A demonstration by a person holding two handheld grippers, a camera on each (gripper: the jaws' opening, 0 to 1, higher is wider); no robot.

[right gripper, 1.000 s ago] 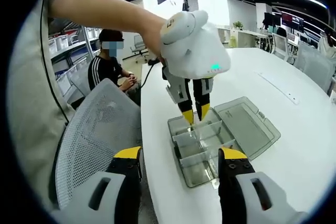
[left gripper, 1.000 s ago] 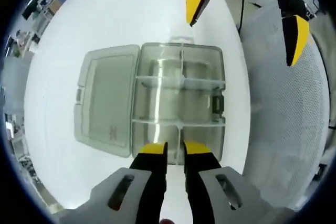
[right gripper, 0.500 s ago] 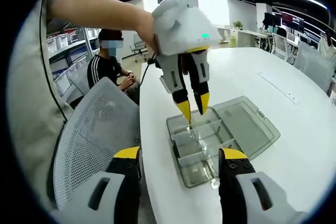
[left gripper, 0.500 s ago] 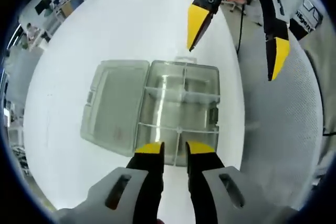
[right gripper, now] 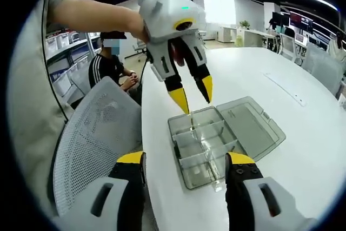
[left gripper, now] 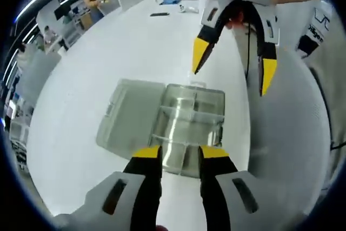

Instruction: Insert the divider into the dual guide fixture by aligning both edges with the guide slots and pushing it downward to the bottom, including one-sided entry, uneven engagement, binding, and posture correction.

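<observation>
Left gripper view, own jaws: the left gripper (left gripper: 174,158) rises from the bottom with yellow tips a narrow gap apart; nothing visible between them.
Left gripper view, fixture: a clear compartment box (left gripper: 189,128) with its lid (left gripper: 130,120) folded open lies on the white table (left gripper: 108,52), near the table edge beside a mesh chair (left gripper: 292,133). Cross dividers (left gripper: 190,114) stand seated inside it.
Left gripper view, other tool: the right gripper (left gripper: 232,60) hangs above the box's far side, jaws spread wide, empty.

Right gripper view, own jaws: the right gripper (right gripper: 185,167) stands wide apart at the bottom, holding nothing.
Right gripper view, other tool: the left gripper (right gripper: 192,93) is held above the box (right gripper: 203,147), tips slightly apart and pointing down at the box's far end. Whether a thin clear piece sits at its tip, I cannot tell.
Right gripper view, surroundings: a seated person (right gripper: 113,66) behind the mesh chair (right gripper: 92,144); the operator's sleeve and forearm.

Progress, judged: dividers appear fully down in their slots and both tools are clear of the box. Either insertion is finished or a further divider remains to be fetched; no loose one is evident.

View difference: the left gripper view gives the top-down layout of compartments; the right gripper view gives a slanted look at the left tool's height above the box.
</observation>
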